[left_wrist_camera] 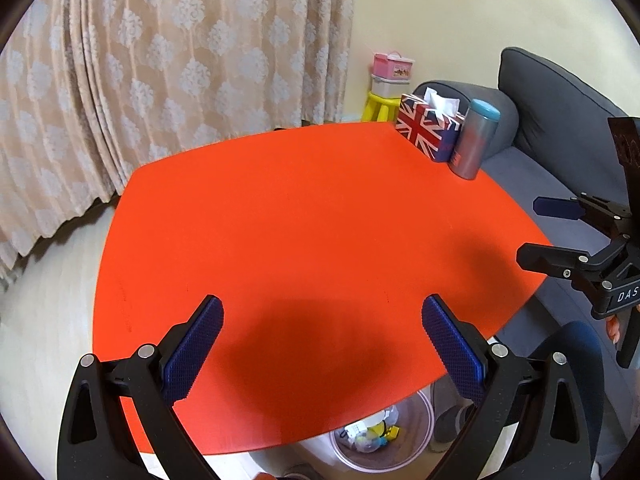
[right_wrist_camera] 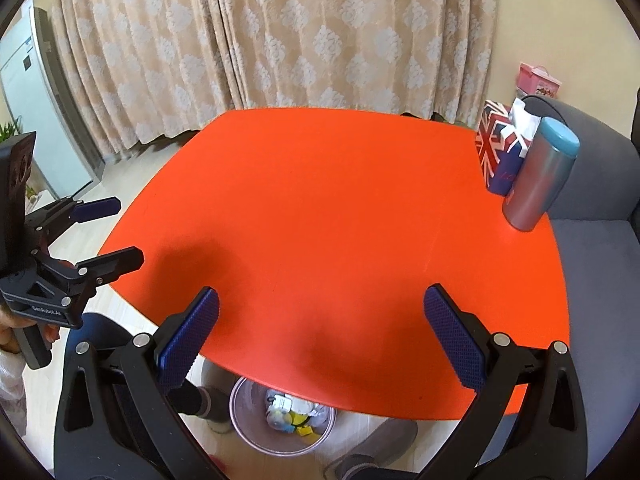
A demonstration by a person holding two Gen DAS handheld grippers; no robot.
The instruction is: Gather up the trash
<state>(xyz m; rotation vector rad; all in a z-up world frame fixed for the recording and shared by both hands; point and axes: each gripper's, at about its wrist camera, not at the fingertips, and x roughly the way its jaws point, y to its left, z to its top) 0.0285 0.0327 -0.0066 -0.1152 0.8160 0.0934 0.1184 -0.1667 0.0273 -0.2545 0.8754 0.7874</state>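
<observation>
A clear plastic waste bin [left_wrist_camera: 416, 436] stands on the floor under the near edge of the orange table [left_wrist_camera: 304, 208]; it holds several pieces of trash [left_wrist_camera: 376, 432]. It also shows in the right wrist view [right_wrist_camera: 248, 420] with its trash [right_wrist_camera: 292, 412]. My left gripper [left_wrist_camera: 322, 312] is open and empty above the table's near edge; it shows at the left of the right wrist view [right_wrist_camera: 110, 232]. My right gripper [right_wrist_camera: 322, 304] is open and empty over the near edge; it shows at the right of the left wrist view [left_wrist_camera: 528, 232].
A Union Jack tissue box [left_wrist_camera: 430, 128] and a grey tumbler with a teal lid [left_wrist_camera: 474, 140] stand at the table's far right corner. A grey sofa [left_wrist_camera: 560, 120] lies to the right, curtains [left_wrist_camera: 160, 60] behind. Grey slippers [right_wrist_camera: 368, 452] are beside the bin.
</observation>
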